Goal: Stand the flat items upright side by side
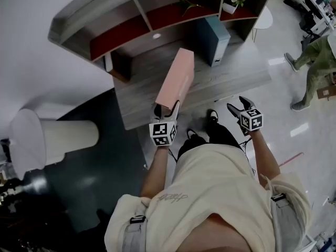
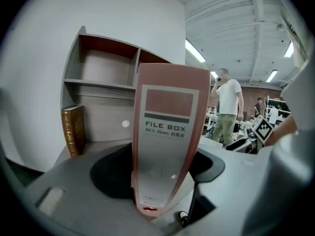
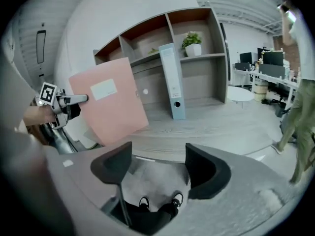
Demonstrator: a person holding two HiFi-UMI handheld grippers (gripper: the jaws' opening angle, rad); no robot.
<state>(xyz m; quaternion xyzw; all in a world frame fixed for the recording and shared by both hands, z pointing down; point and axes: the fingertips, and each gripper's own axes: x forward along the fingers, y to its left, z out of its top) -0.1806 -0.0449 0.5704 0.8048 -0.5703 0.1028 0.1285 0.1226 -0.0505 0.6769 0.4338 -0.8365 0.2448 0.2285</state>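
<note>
The left tongs [image 1: 167, 110] are clamped across the narrow spine of a pink file box [image 1: 177, 77]. The jaws stand wide because the spine fills the gap between them. A grip at that end lets the wrist swing the whole box like a lever. The box is tilted, with its broad side facing right and its far end reaching out over the counter [image 1: 236, 80]. It looks only partway to upright. I cannot tell whether its lower corner rests on the wood or hangs just above it. Further back on the counter a blue file box [image 1: 214, 35] already stands on end, spine forward, under the shelf [image 1: 131, 30]. That is probably the neighbour the pink one should stand beside. A brown book [image 2: 73, 130] stands at the far left of the counter, well apart from both. The right tongs [image 1: 238, 105] hang near the counter's front edge with jaws apart and nothing between them. Only the floor and the person's shoes show through the gap. They seem to be kept free to steady the pink box's broad side once it stands.
</note>
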